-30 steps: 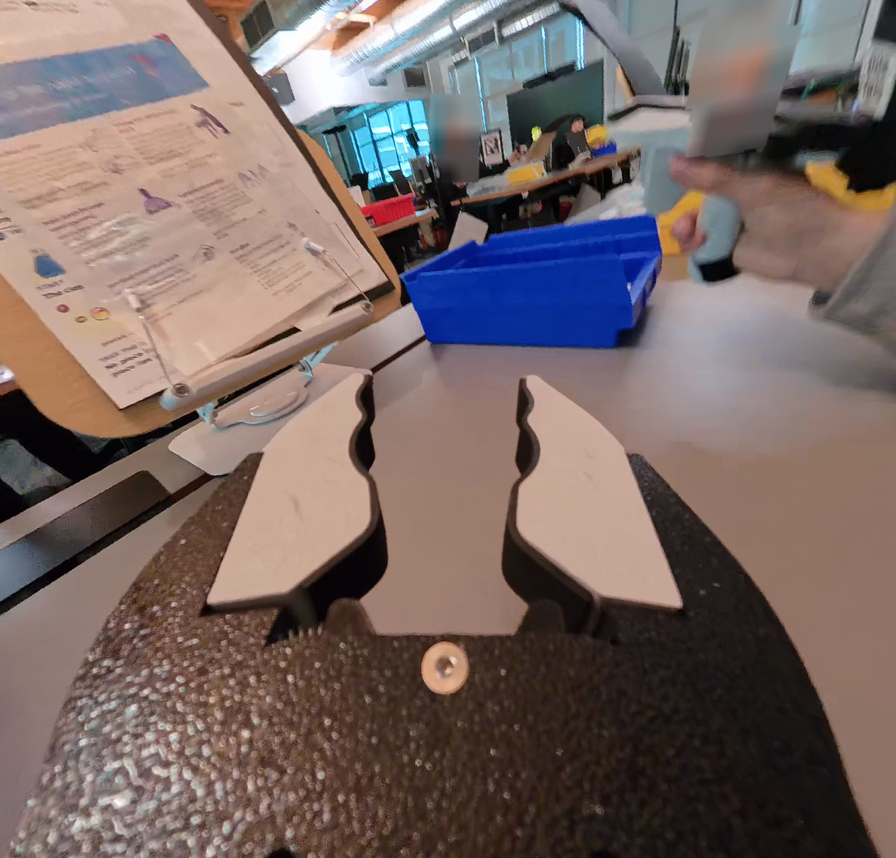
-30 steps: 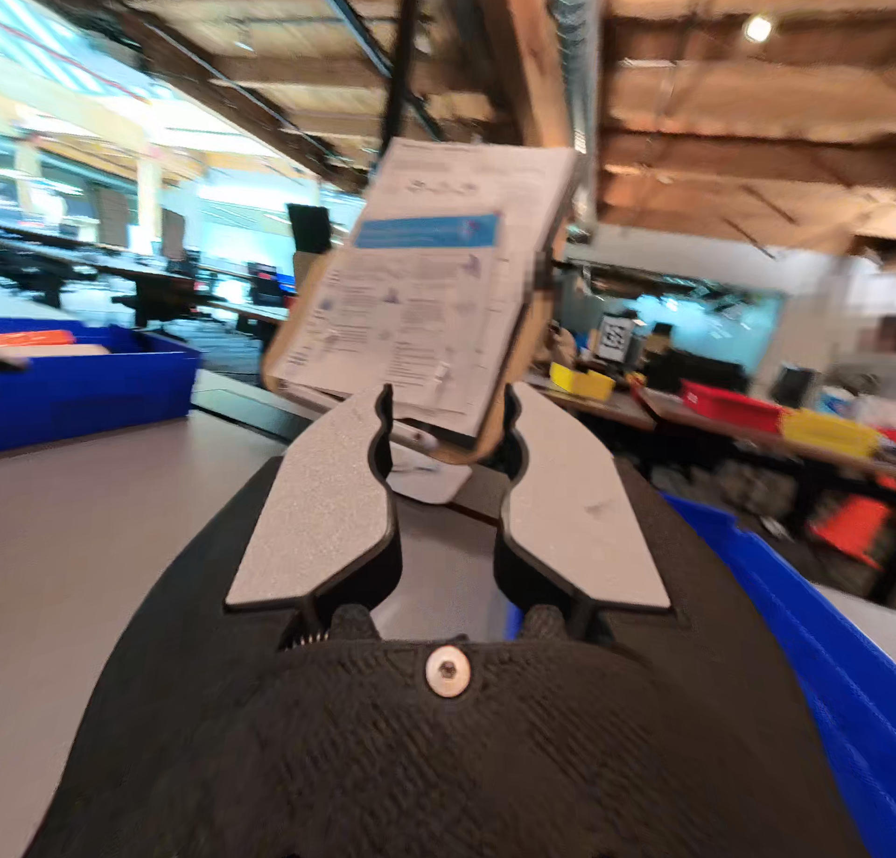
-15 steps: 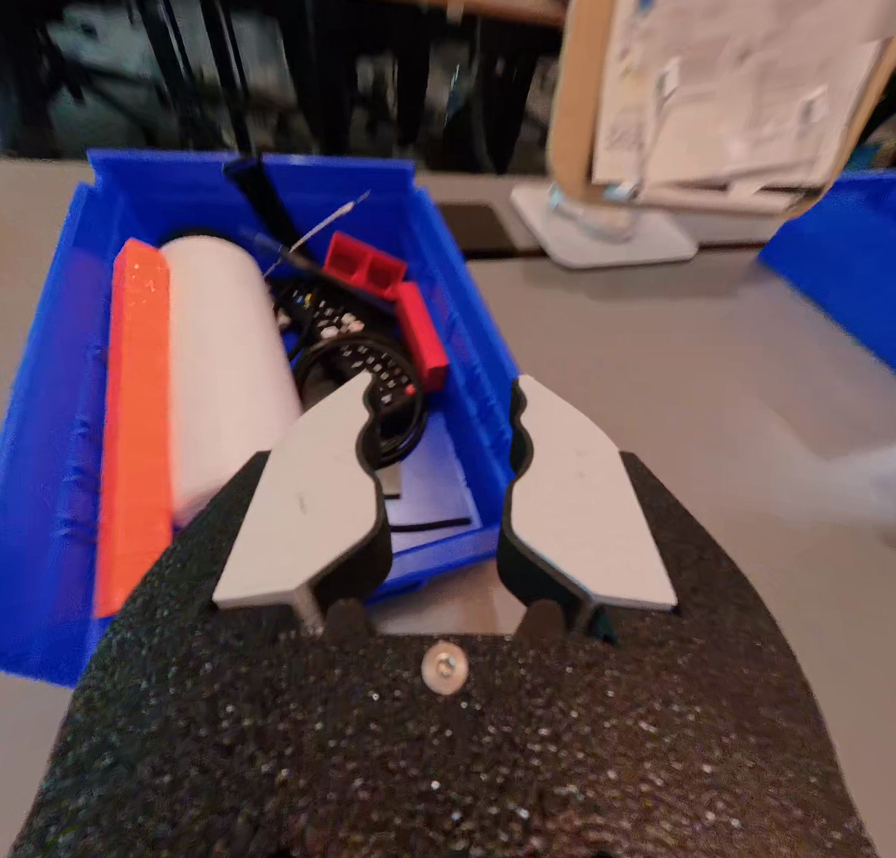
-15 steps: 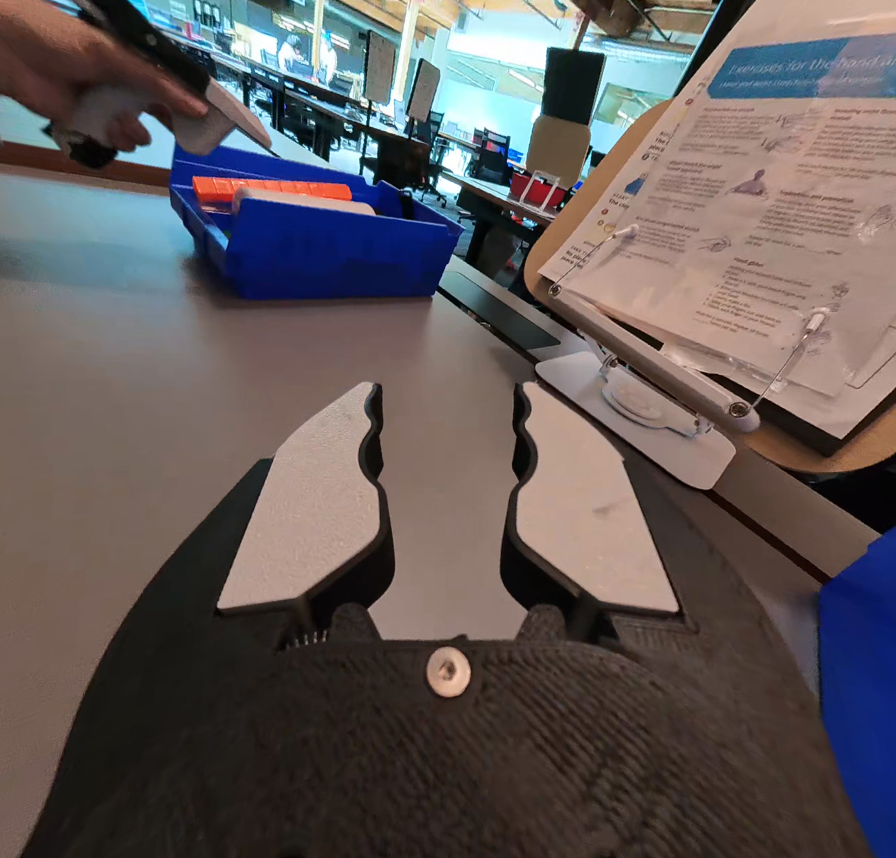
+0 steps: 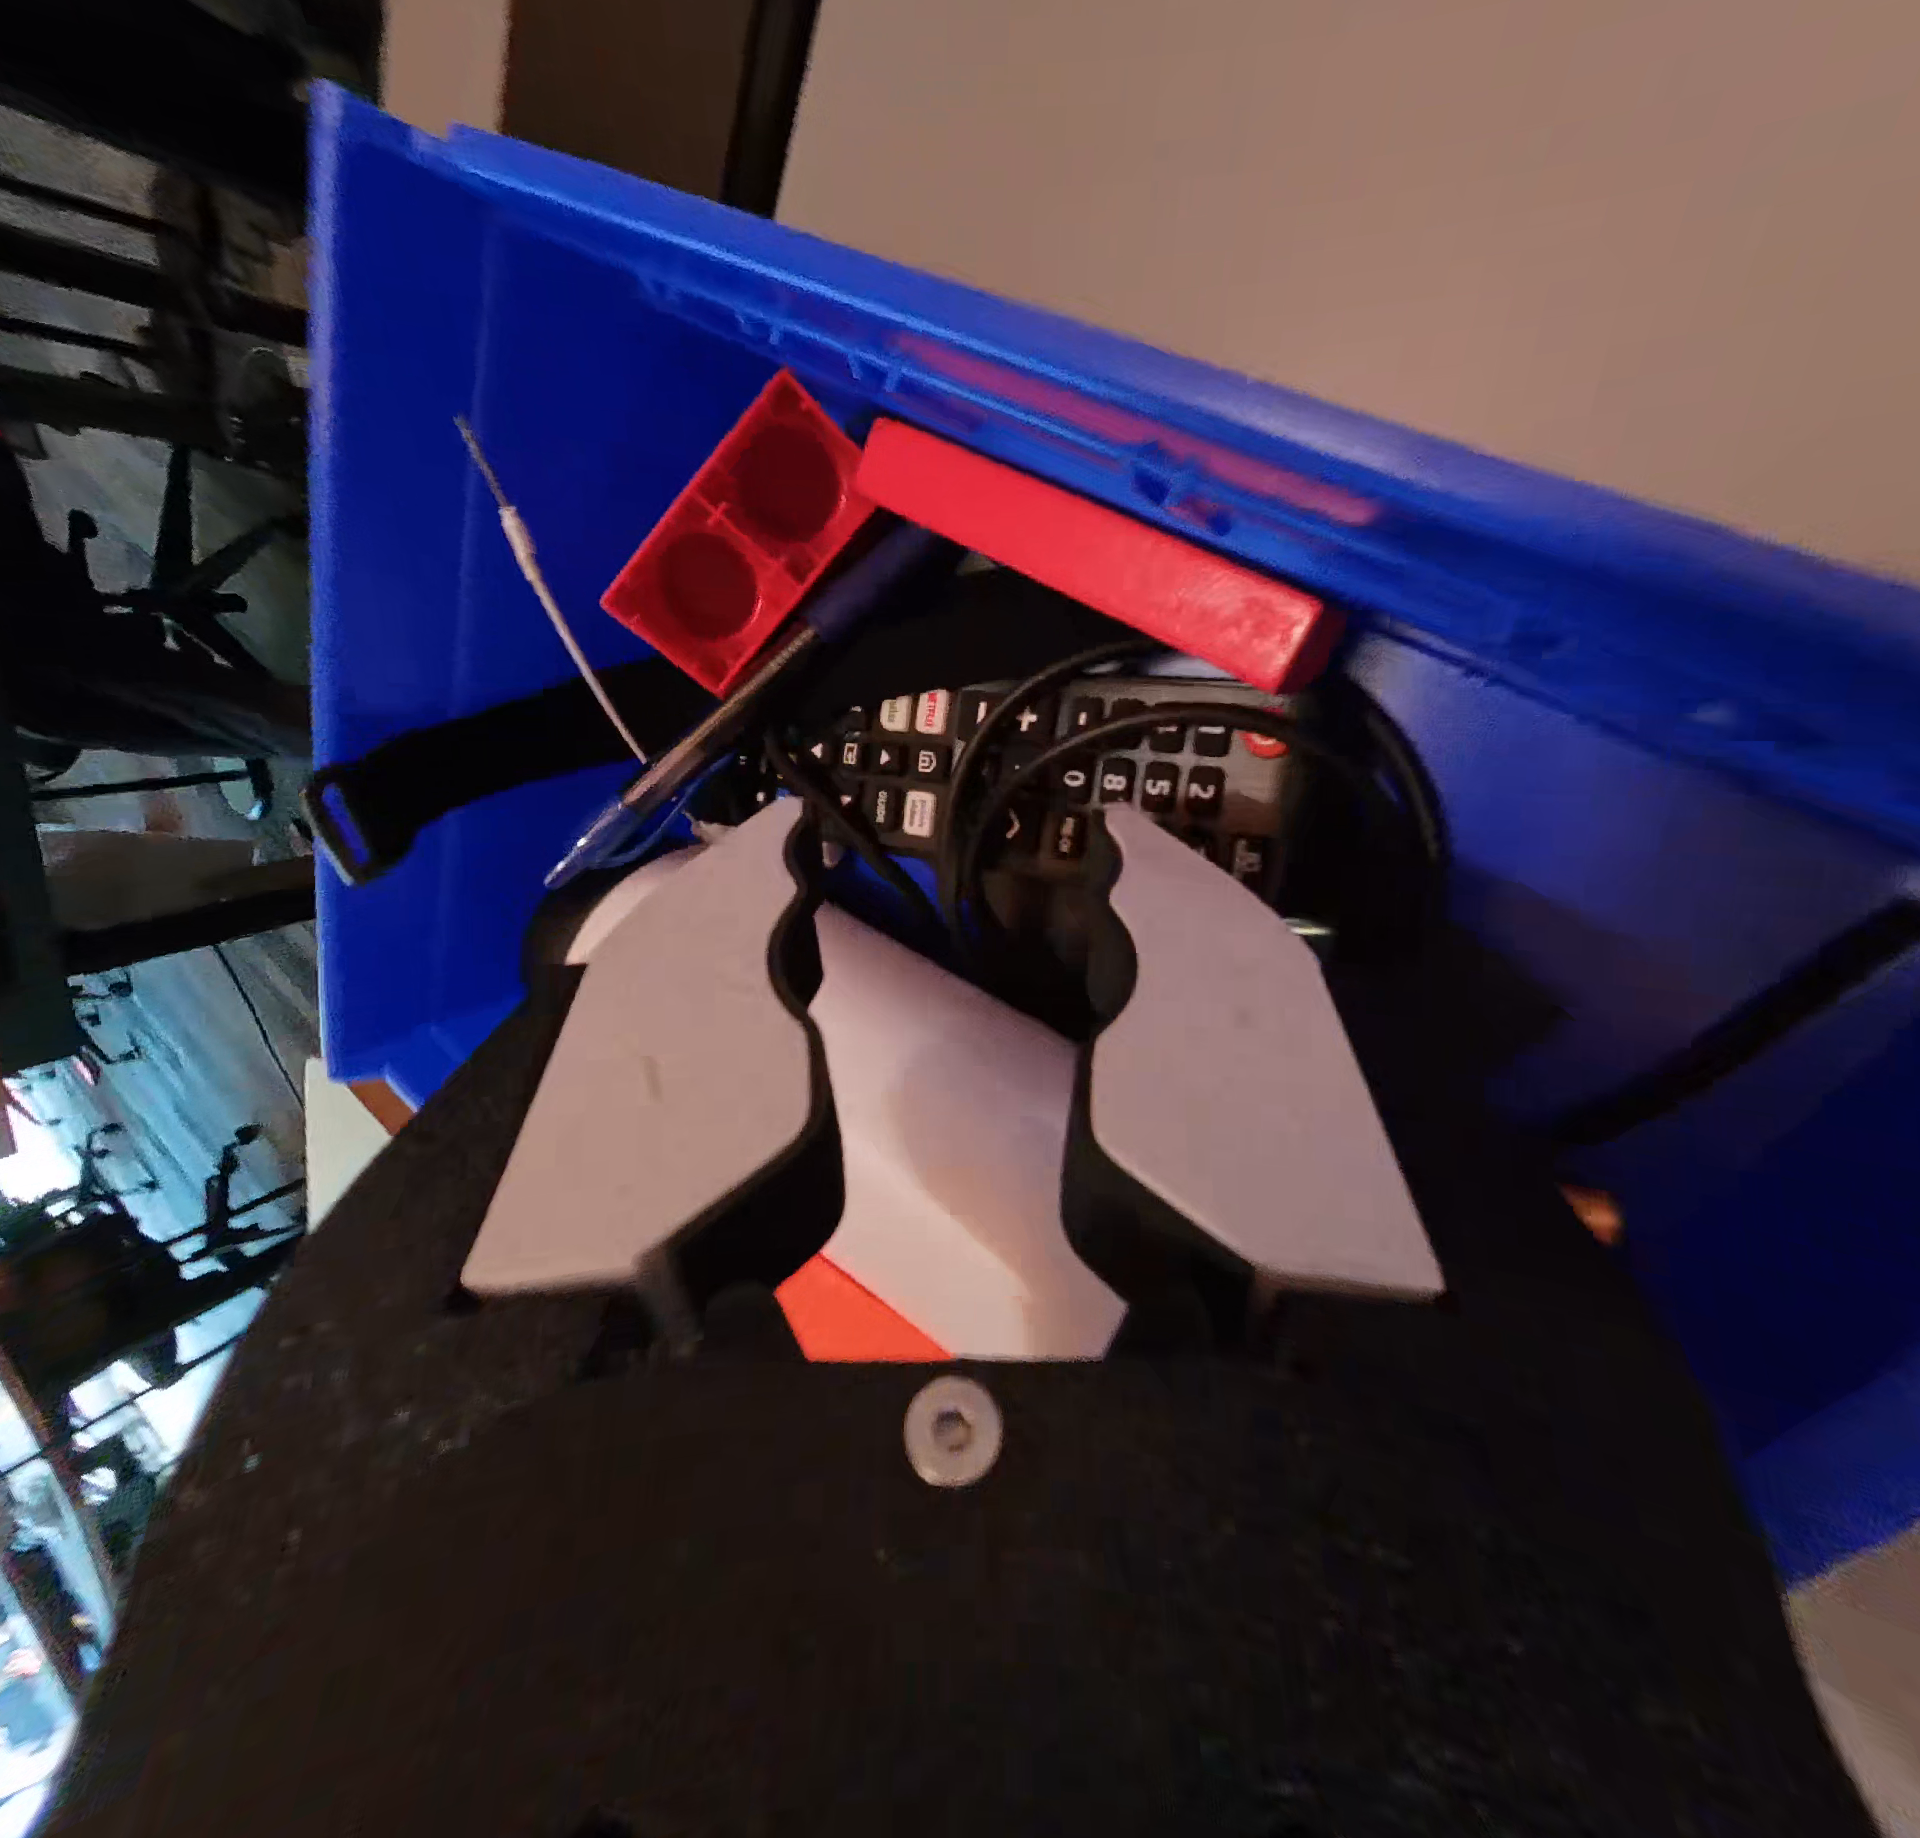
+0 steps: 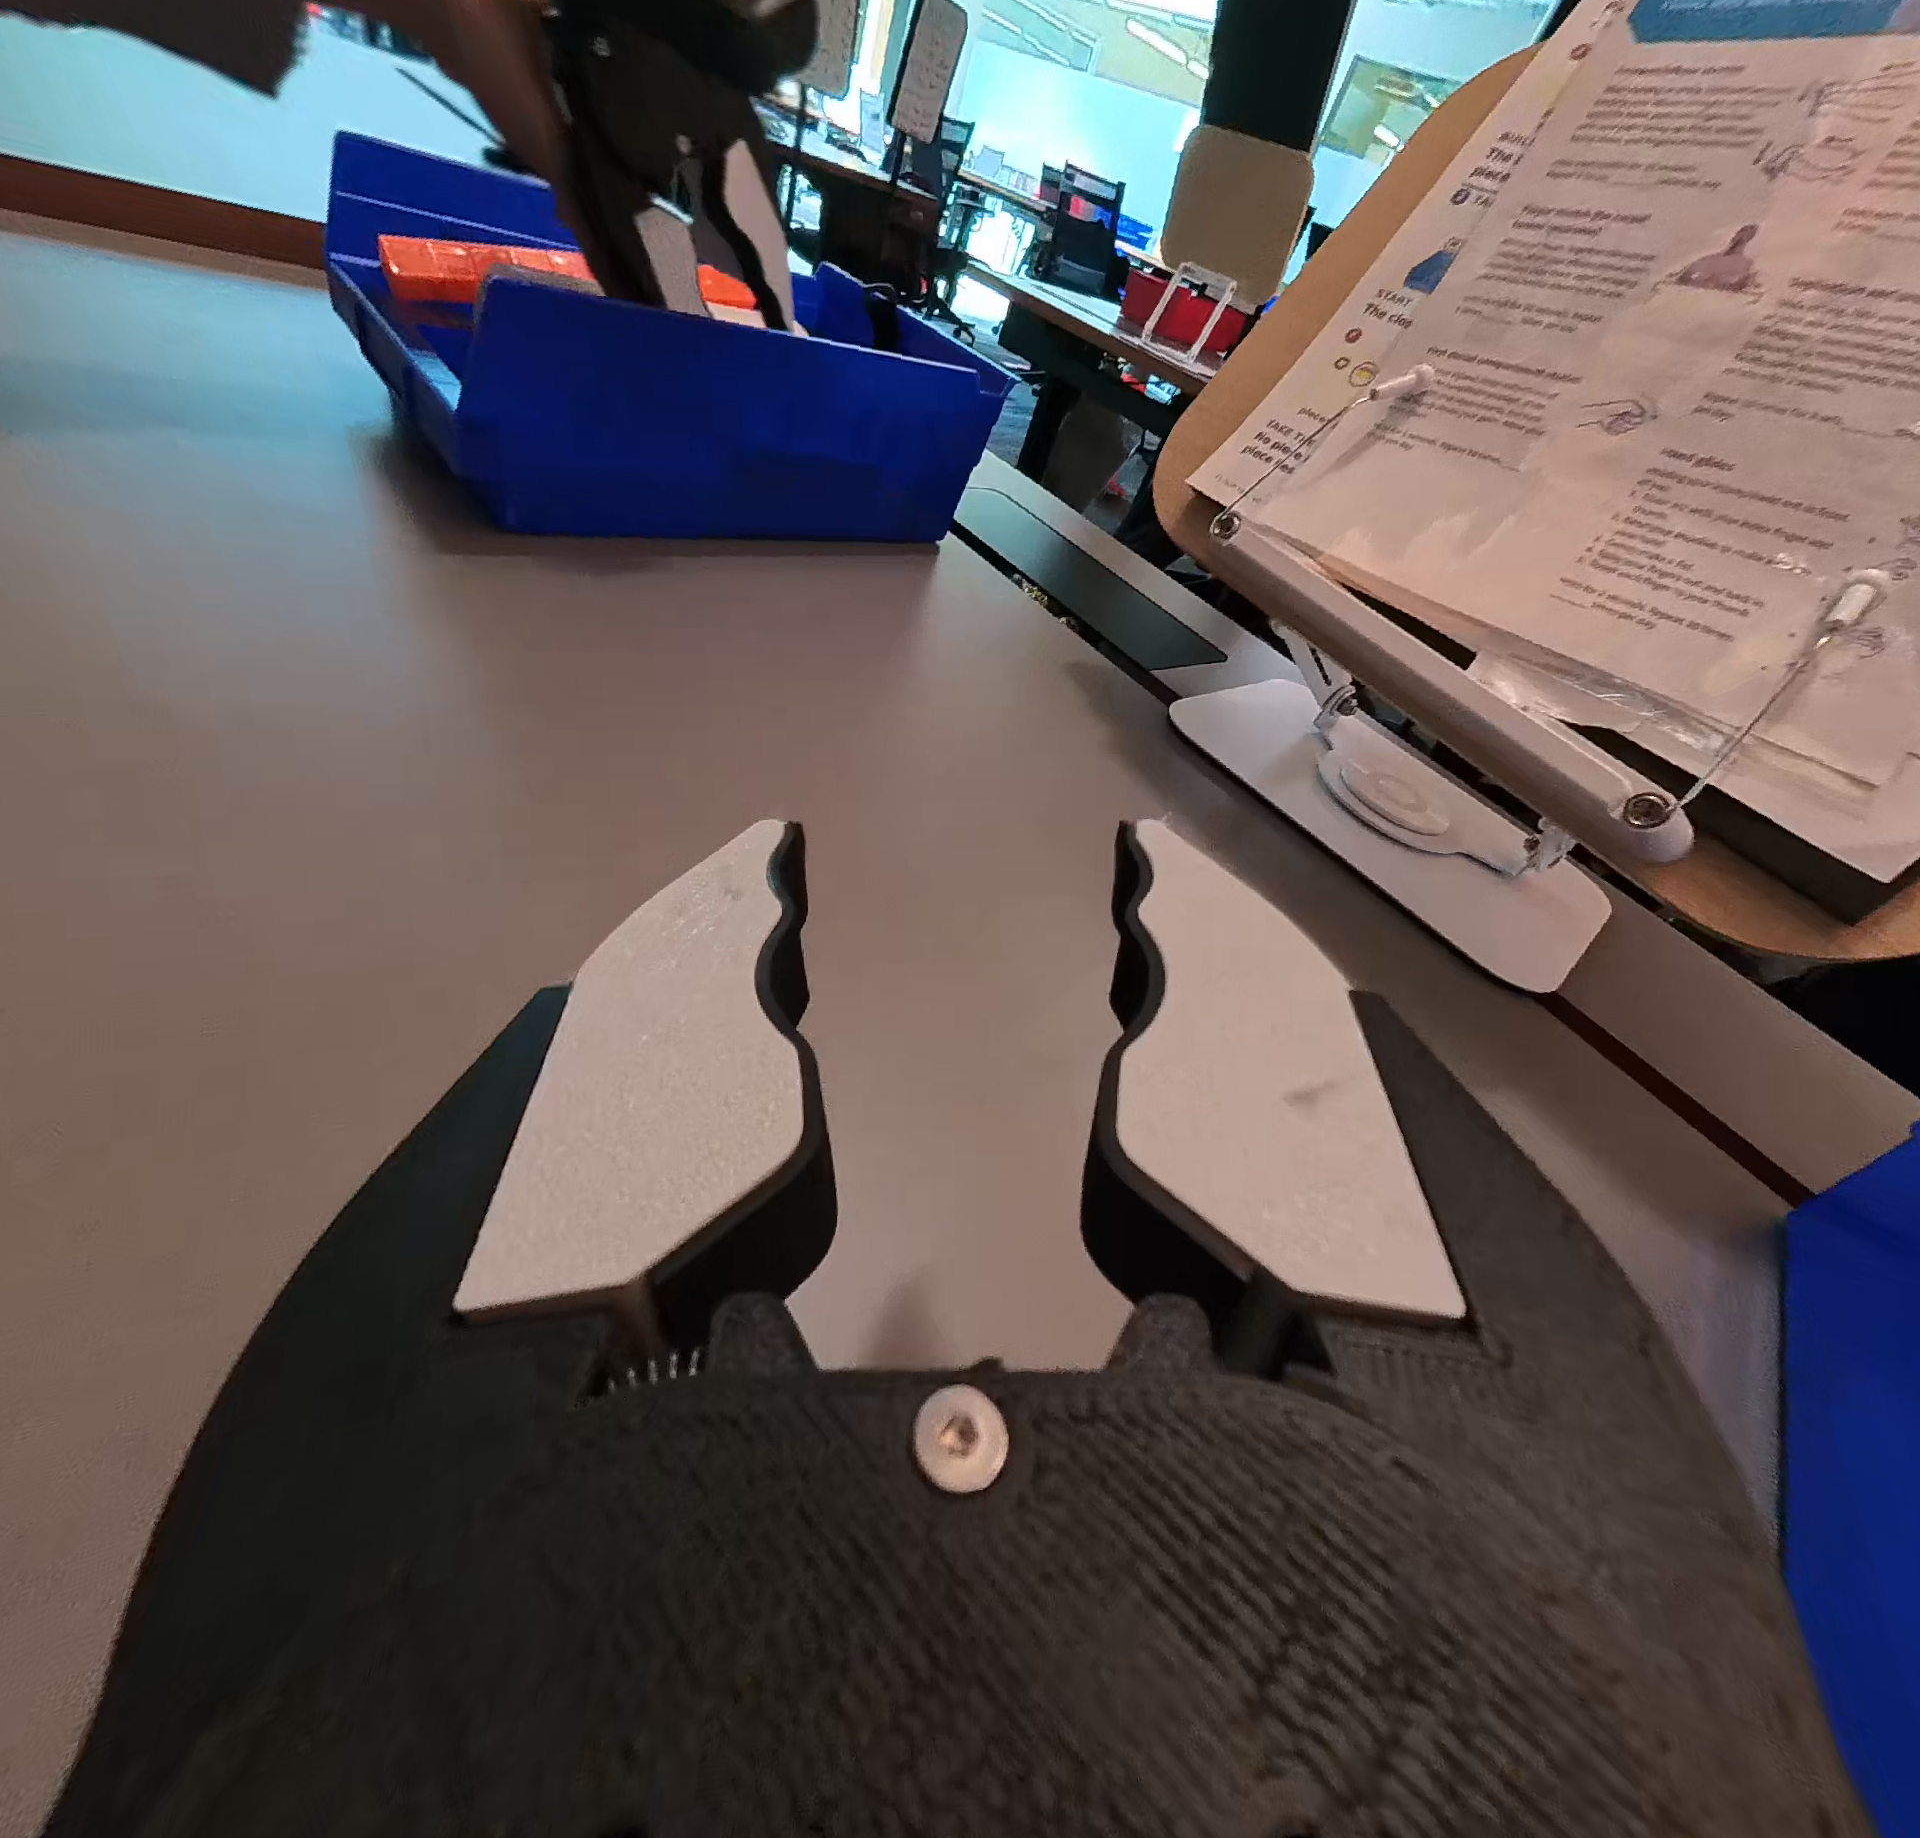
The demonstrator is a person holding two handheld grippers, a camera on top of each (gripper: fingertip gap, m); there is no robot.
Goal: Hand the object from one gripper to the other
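My left gripper (image 5: 954, 832) is open and dips into the blue bin (image 5: 436, 541), tilted over its contents. A white roll (image 5: 935, 1082) and an orange block (image 5: 842, 1321) lie under its fingers. Ahead of the tips lie a black remote (image 5: 1143, 749) under black cables, a pen (image 5: 727, 728), a red block with two round holes (image 5: 738, 552) and a red bar (image 5: 1091, 562). My right gripper (image 6: 958, 838) is open and empty, low over the grey table. In the right wrist view the left gripper (image 6: 717, 261) reaches down into the bin (image 6: 727, 438).
A black strap (image 5: 468, 760) hangs over the bin's wall. A document stand (image 6: 1558, 386) with printed sheets stands at the table's right on a white base (image 6: 1392, 822). A second blue bin (image 6: 1860, 1476) shows at the right edge. Grey tabletop (image 6: 520, 749) lies between my right gripper and the bin. Across from one pair of fingers to the other is roughly 40 cm. The left tips stand about 5 cm off the pen (image 5: 727, 728). My left gripper is the nearer one to the orange block (image 5: 842, 1321): about 11 cm, against 50 cm.
My left gripper swung from the table to the blue bin and has dropped into it, close over the roll and remote. My right gripper turned toward the bin and now holds low and steady.
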